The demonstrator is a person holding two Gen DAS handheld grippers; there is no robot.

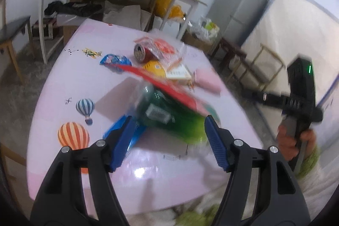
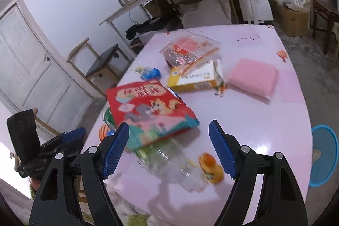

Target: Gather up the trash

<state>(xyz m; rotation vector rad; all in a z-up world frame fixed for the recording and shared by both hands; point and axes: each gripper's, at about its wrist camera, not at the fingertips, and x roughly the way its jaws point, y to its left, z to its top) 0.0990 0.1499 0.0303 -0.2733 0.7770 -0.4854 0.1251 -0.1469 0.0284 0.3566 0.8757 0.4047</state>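
Holding both jaws wide and empty, we see the plastic bottle (image 2: 167, 156) lying lengthwise just ahead of our right gripper (image 2: 169, 149), nearer than our left gripper (image 1: 168, 141).

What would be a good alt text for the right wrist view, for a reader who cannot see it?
The open right hand-held gripper hovers over a pink table above a clear plastic bottle lying partly under a red picture book. Farther back lie a yellow box, a pink sponge and snack wrappers.
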